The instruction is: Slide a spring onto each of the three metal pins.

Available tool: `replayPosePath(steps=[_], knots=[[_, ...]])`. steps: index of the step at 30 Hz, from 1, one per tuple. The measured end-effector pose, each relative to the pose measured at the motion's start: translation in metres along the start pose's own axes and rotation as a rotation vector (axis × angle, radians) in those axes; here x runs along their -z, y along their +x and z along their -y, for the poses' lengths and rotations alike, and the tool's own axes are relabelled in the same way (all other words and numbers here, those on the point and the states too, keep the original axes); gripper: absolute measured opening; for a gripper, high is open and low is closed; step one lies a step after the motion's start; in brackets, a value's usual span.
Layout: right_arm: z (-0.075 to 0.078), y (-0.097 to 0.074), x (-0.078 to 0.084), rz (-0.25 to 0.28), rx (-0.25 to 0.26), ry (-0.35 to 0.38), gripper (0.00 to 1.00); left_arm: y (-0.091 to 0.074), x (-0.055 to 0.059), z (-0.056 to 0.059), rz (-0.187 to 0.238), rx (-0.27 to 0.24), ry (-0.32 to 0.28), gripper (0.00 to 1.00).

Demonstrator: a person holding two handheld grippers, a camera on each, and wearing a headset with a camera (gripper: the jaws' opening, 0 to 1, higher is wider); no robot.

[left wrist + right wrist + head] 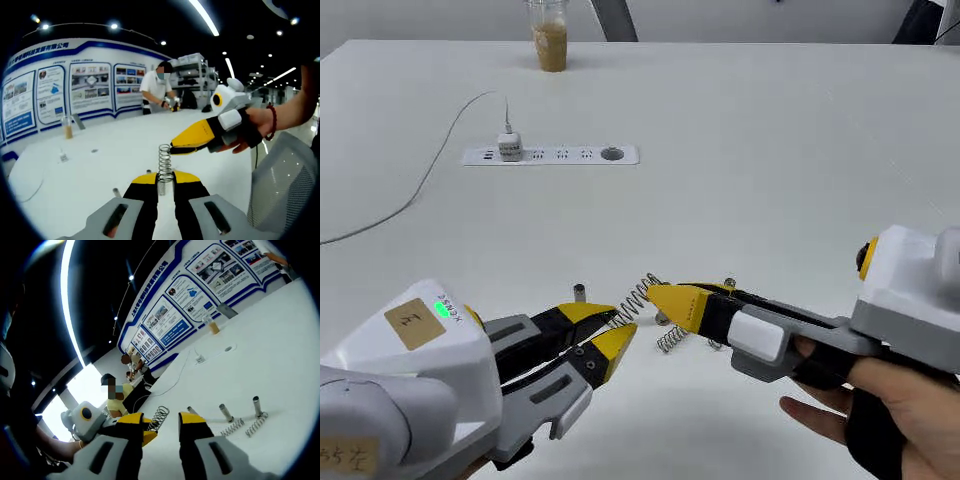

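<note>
My left gripper (620, 322) (165, 176) is shut on the lower end of a coil spring (635, 298) (165, 161), which stands up from its yellow tips. Coming in from the right, my right gripper (655, 293) (162, 416) is open, its tips right at the spring's top end. Three short metal pins stand bare on the white table: one at the left (580, 292) (116, 192), one in the middle (662, 317), one at the right (729, 284). The right gripper view has them in a row (192, 411) (226, 413) (257, 406). Two loose springs (672, 338) (232, 428) (256, 424) lie by the pins.
A white power strip (550, 155) with a charger (509, 146) and its cable lies at the back left of the table (770, 150). A plastic cup of brown drink (550, 35) stands at the far edge. People are in the background behind the table.
</note>
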State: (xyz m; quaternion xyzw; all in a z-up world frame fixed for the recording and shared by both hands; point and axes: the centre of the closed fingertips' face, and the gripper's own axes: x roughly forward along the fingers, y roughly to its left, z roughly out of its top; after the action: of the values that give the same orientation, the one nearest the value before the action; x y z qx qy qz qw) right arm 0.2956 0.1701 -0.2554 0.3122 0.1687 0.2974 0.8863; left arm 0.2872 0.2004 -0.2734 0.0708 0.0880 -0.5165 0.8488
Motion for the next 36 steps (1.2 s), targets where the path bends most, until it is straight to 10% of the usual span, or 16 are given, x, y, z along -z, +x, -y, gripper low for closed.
replayPosePath(steps=[21,36], knots=[[-0.008,0.009,-0.005,0.053,-0.045,0.164,0.12,-0.004,-0.009,0.008,0.031,0.01,-0.005,0.11],[-0.009,0.013,0.003,0.0,-0.032,0.04,0.11,-0.003,0.005,0.006,-0.053,0.009,-0.007,0.11]])
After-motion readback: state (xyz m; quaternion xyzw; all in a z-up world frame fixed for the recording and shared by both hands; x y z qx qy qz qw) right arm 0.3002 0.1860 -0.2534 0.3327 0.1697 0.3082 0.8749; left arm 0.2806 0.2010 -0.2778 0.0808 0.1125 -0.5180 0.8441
